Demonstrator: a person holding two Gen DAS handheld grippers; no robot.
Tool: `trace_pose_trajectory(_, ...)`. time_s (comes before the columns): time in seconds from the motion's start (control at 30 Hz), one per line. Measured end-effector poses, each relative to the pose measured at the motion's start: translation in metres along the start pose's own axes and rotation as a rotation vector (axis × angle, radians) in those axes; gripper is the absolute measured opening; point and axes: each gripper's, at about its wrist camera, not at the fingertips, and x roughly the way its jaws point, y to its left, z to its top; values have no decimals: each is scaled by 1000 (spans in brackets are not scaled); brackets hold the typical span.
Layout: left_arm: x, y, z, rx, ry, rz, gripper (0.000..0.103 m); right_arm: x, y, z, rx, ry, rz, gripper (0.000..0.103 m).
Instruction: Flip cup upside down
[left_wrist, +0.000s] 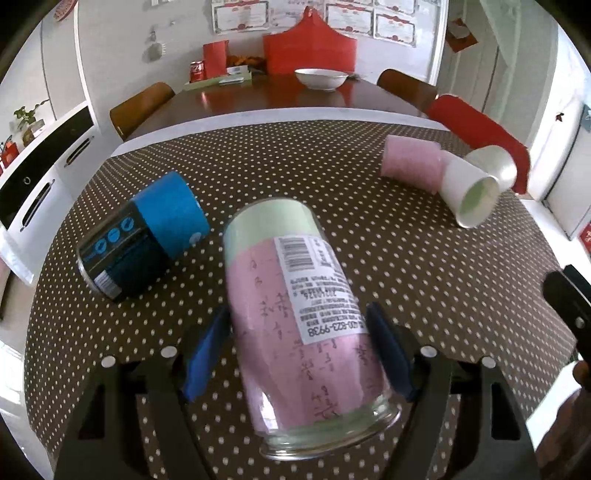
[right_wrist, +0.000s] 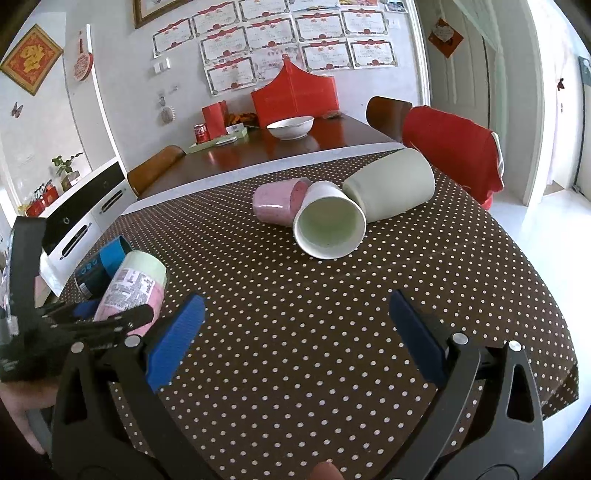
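Brown polka-dot tablecloth (right_wrist: 295, 314) covers the table under both grippers. On the left gripper (left_wrist: 299, 350), blue pads (left_wrist: 207, 354) sit on either side of the pink glass cup (left_wrist: 299, 314) lying on its side, mouth toward the camera; whether they press it I cannot tell. A blue-and-black can (left_wrist: 144, 236) lies just beside it. Over bare cloth, the right gripper (right_wrist: 295, 332) hangs spread wide. Farther off, pink (right_wrist: 277, 203), white (right_wrist: 328, 225) and grey-green (right_wrist: 391, 184) cups lie tipped together.
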Motion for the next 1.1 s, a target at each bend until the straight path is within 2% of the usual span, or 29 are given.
trace_pose_trajectory(0.47, -66, -16, -51, 59, -88, -101, 74, -36, 18, -19, -7, -24, -25, 97)
trace_pose_trajectory(0.8, -42, -30, -61, 101, -47, -84, 75, -46, 17, -26, -6, -15, -51, 97)
trace_pose_trajectory(1.1, -50, -27, -58, 68, -45, -76, 77, -56, 20, -23, -9, -25, -48, 97)
